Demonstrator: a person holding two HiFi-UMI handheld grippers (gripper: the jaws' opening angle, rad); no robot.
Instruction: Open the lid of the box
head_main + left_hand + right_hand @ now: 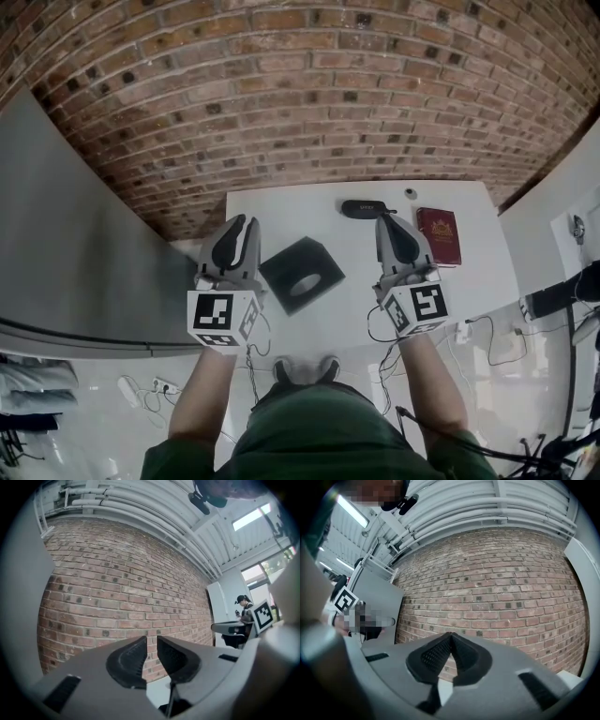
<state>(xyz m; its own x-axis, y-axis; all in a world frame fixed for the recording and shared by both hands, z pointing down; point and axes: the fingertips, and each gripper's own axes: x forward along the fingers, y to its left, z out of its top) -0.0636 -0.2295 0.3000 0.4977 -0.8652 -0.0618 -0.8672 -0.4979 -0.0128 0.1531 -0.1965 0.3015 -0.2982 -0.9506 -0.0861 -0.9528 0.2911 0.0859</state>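
At the centre of the head view, on a white table set against a brick wall, we see the box, a dark square thing turned corner-on to us with a pale oval mark on its top; its lid looks down and flat. We hold the left gripper just left of the box in the frame and the right gripper further off at its right, so the box lies between the two, nearer the left one, and neither touches it. Both point away from us toward the wall. Looking along the left gripper in its own view, we find its ribbed pads a narrow slit apart with nothing but the bricks showing between them, so these tongs are slightly open and empty. Along the right gripper in its own view the pads meet at their tips, so those tongs are closed and grip nothing. Toward the upper right of the table in the head view lie a black oblong object, a small round thing and a dark red book, all well apart from the box
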